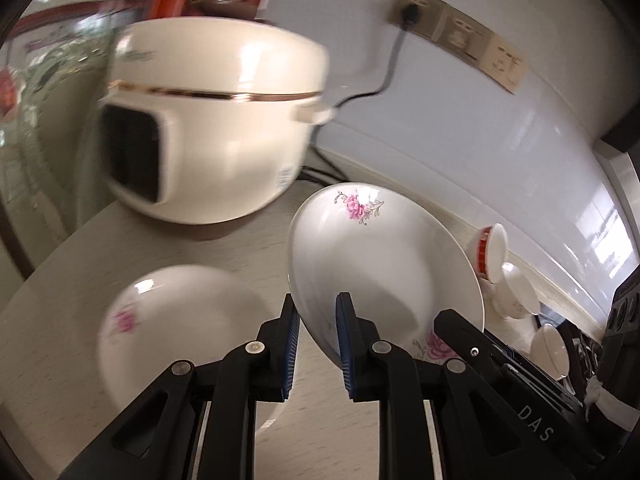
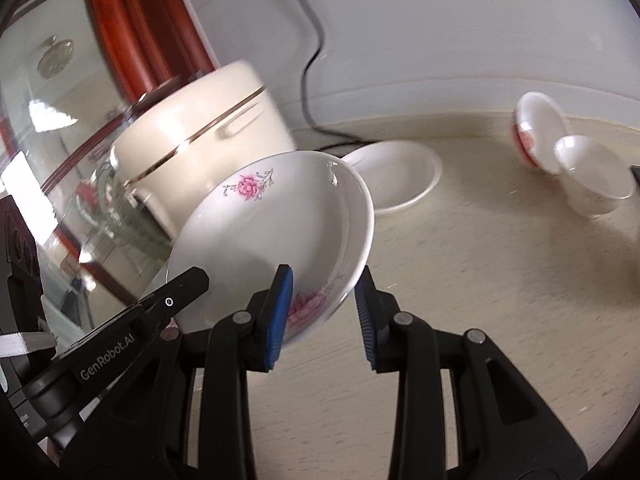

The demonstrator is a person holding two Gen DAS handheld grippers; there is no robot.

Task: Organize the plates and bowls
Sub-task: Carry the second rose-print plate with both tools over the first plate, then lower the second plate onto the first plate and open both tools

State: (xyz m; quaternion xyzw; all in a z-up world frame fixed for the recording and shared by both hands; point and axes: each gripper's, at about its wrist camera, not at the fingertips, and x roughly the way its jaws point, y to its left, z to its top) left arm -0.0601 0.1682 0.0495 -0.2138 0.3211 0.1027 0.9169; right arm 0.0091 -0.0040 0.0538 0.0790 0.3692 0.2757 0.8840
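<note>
Grippers, left (image 1: pixel 318 342) and right (image 2: pixel 322 316), both clamped on the plate (image 1: pixel 384 264)'s rim (tilted); I keep them level together.

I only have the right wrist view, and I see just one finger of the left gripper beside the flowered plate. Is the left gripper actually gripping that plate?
Observer: Yes. The left gripper is shut on the plate, with one of its pads inside the rim and the other outside.
Operator: What is on the counter on that side?
Observer: A second plate rests on the counter, left of the held one in the left wrist view. It carries a pink flower too.
Operator: And the front of the rice cooker?
Observer: The rice cooker has a dark panel on its front, which your view does not show.
</note>
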